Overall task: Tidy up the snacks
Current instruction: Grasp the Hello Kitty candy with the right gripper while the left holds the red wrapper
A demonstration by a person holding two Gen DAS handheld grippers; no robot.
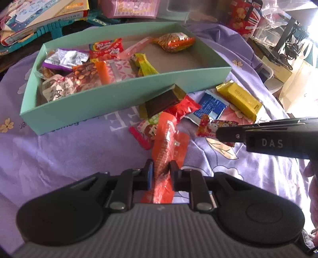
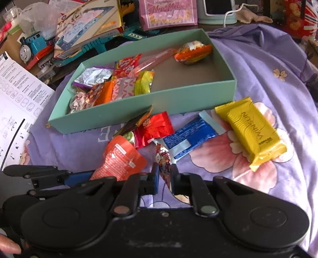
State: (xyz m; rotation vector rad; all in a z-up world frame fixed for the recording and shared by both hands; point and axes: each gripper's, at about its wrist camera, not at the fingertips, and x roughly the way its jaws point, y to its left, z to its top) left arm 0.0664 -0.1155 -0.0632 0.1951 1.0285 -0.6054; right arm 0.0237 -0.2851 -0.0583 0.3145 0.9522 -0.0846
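Observation:
A teal box (image 1: 111,103) (image 2: 111,117) on the purple cloth holds several snack packets. In front of it lie loose snacks: a yellow bar (image 1: 240,99) (image 2: 252,131), a blue packet (image 1: 210,105) (image 2: 190,135), a red packet (image 1: 182,109) (image 2: 155,127) and a dark chocolate packet (image 1: 161,103). My left gripper (image 1: 161,174) is shut on an orange packet (image 1: 167,146) (image 2: 119,160). My right gripper (image 2: 165,176) (image 1: 220,135) is shut on a small red cartoon candy (image 2: 164,162) (image 1: 210,127).
Toy boxes (image 2: 87,33), a blue toy train (image 2: 33,47), a pink bag (image 2: 169,12) and a printed sheet (image 2: 17,107) crowd the back and left. A red tin (image 1: 244,15) and clutter stand at the right.

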